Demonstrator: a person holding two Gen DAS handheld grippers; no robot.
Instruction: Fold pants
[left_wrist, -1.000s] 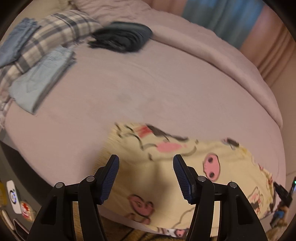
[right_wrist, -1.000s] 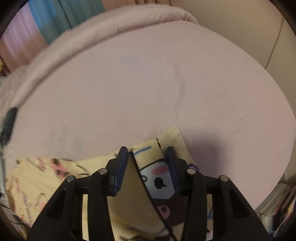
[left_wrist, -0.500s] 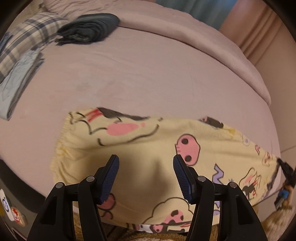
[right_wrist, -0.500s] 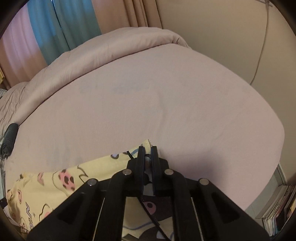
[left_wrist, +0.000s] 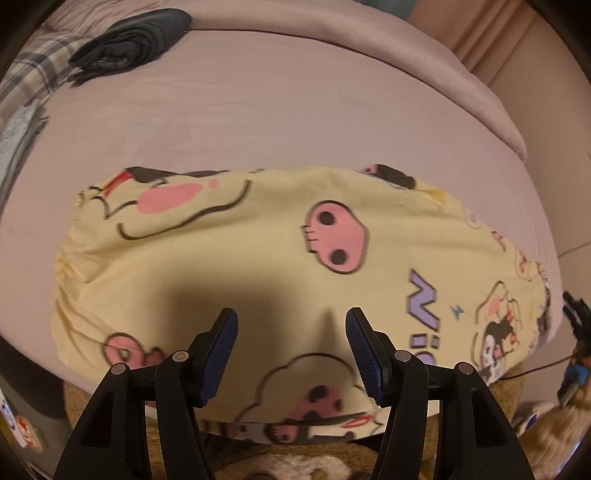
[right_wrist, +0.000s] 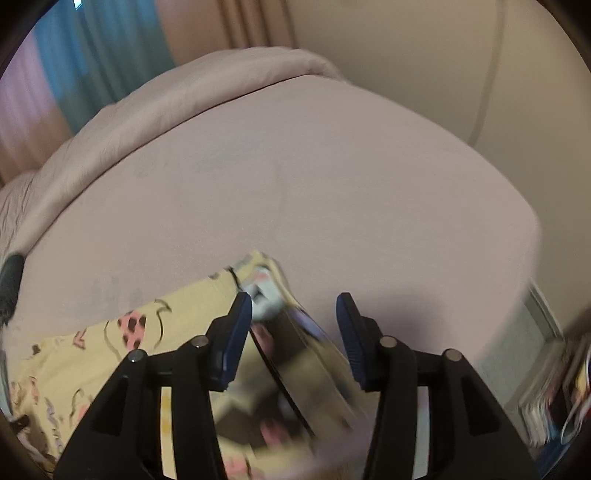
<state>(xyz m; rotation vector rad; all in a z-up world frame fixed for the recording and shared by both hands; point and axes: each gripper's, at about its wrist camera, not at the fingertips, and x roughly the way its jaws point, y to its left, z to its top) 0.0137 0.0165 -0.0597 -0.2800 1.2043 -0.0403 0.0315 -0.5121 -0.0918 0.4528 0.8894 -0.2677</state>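
Pink bed (left_wrist: 295, 110), yellow pants (left_wrist: 258, 258) spread flat: soft, light, floppy (best pinched at hem or waistband). Left gripper (left_wrist: 291, 354) wide, empty; right gripper (right_wrist: 294, 332) opening over hem.

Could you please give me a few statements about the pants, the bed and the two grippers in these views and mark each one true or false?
1. The yellow cartoon-print pants lie on the pink bed. True.
2. The left gripper is clamped on the waistband. False: it stands open above the fabric.
3. A dark folded garment sits at the far side of the bed. True.
4. The right gripper is fully shut. False: its jaws are opening, with a blurred cloth edge between them.
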